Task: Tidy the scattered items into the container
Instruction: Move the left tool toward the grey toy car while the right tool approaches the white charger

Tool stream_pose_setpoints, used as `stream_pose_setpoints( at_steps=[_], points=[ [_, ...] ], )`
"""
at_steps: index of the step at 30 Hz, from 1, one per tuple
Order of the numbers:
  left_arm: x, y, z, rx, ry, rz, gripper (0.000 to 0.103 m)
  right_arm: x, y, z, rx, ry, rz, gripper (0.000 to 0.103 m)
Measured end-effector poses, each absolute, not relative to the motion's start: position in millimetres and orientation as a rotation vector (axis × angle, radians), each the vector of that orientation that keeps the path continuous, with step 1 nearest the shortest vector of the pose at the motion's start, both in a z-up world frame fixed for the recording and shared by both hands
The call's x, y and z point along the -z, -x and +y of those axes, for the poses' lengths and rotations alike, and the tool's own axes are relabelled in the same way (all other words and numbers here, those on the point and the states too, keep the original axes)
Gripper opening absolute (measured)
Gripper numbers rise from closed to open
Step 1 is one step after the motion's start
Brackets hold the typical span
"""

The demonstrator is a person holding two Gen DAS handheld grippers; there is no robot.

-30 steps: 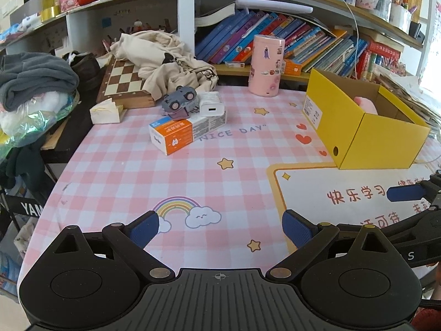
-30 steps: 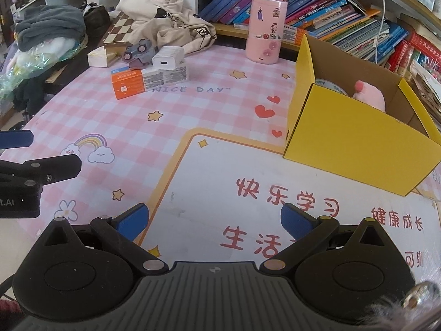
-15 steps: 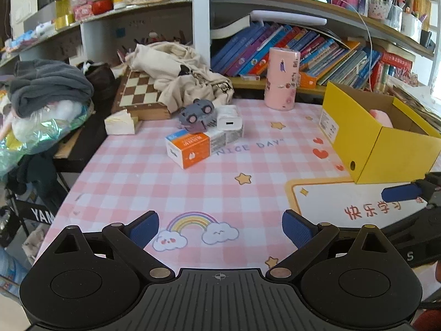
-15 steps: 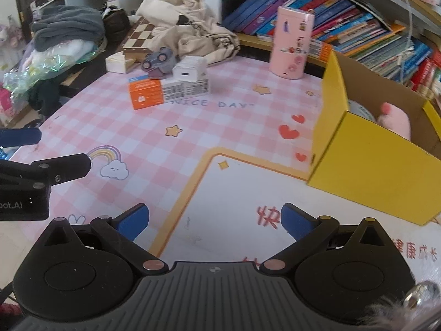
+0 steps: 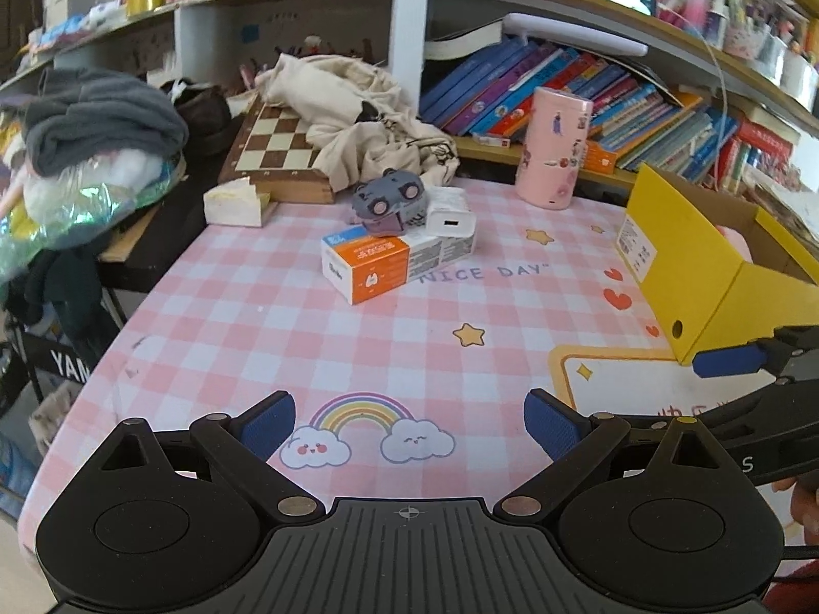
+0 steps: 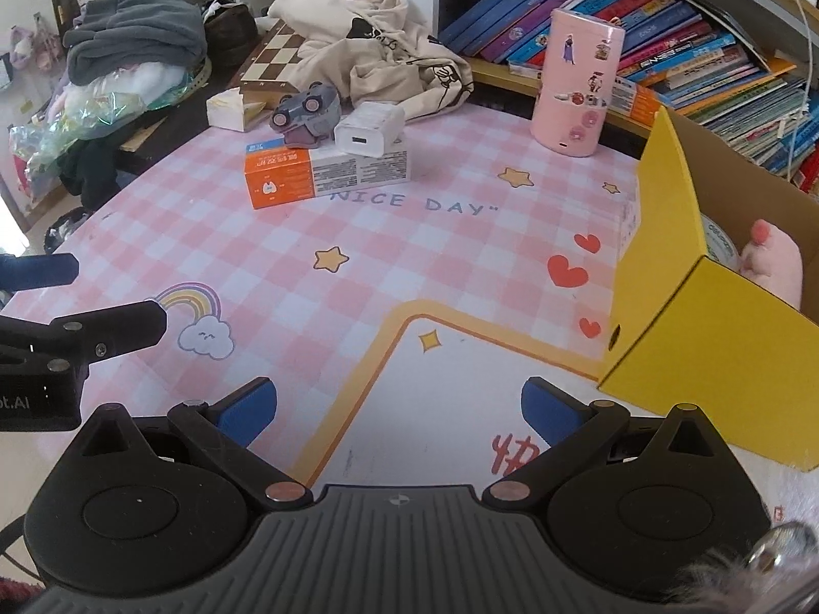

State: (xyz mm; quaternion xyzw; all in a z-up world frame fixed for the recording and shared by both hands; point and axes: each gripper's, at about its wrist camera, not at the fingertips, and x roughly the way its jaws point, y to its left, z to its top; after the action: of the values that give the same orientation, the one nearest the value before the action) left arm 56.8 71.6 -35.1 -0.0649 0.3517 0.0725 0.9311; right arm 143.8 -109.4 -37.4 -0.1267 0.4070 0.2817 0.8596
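The table point(image 5: 215, 317) wears a pink checked cloth printed with a rainbow, stars, hearts and "NICE DAY". Bookshelves point(image 6: 691, 46) crowd the wall behind. An orange-and-white carton point(image 5: 394, 263) lies mid-table, with a white charger point(image 5: 449, 215) and grey toy car point(image 5: 389, 197) on top. The yellow box point(image 6: 716, 337) sits to the right, holding a pink plush point(image 6: 773, 266). Left gripper point(image 5: 409, 422) and right gripper point(image 6: 399, 407) both gape wide, holding nothing.

At the table's point(image 5: 245, 327) far edge I see a pink cylinder point(image 5: 554, 148) with stickers standing upright. At the far left corner a chessboard point(image 5: 279, 146) lies under a cream cloth bag point(image 5: 358, 112), with what looks like a tissue pack point(image 5: 235, 202) just beside it. Books point(image 5: 640, 112) fill the shelf behind. Grey clothing point(image 5: 102, 117) is heaped off the left edge.
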Motion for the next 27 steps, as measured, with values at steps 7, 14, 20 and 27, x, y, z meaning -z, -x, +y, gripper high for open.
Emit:
stream_pose_setpoints(
  at_steps=[7, 14, 20, 27],
  points=[
    [39.4, -69.5, 78.2, -0.192, 0.148, 0.714, 0.098, 39.6, -160.1, -103.5, -0.611, 0.261, 0.850, 0.103],
    [36.7, -89.4, 83.1, -0.207, 0.124, 0.693, 0.098, 35.2, -182.5, -92.7, -0.622, 0.244, 0.825, 0.103],
    [32.8, -110.3, 87.2, -0.201, 0.094, 0.679, 0.098, 28.9, -207.2, -82.5, -0.618, 0.229, 0.795, 0.103],
    [29.7, -137.7, 95.9, -0.204, 0.093, 0.668, 0.098, 23.0, -238.4, -67.9, -0.621, 0.208, 0.761, 0.103]
  ],
)
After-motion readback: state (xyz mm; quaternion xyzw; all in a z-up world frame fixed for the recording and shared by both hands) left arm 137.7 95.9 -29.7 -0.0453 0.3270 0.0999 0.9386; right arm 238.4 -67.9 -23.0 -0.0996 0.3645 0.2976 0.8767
